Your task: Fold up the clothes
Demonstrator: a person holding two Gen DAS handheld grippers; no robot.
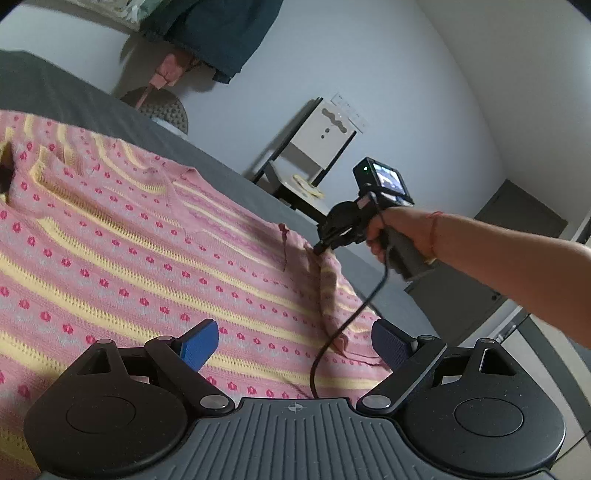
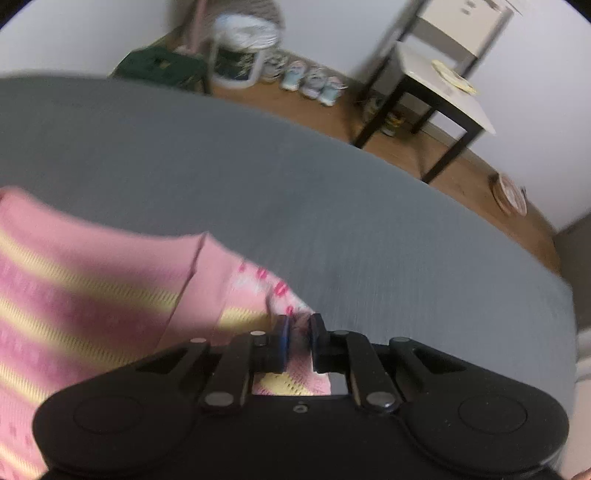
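The pink sweater [image 1: 155, 236] lies spread on the grey bed [image 2: 332, 206]. The right gripper [image 2: 298, 339] has its jaws pinched tight on a sweater edge (that view is blurred). The left gripper [image 1: 291, 341] hangs over the knit, jaws spread wide, holding nothing, blue pads [image 1: 199, 341] bare.

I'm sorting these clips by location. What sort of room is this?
Most likely a bedroom at home: the pink sweater lies on a wide grey bed, shoes line the wall, and clothes hang nearby.
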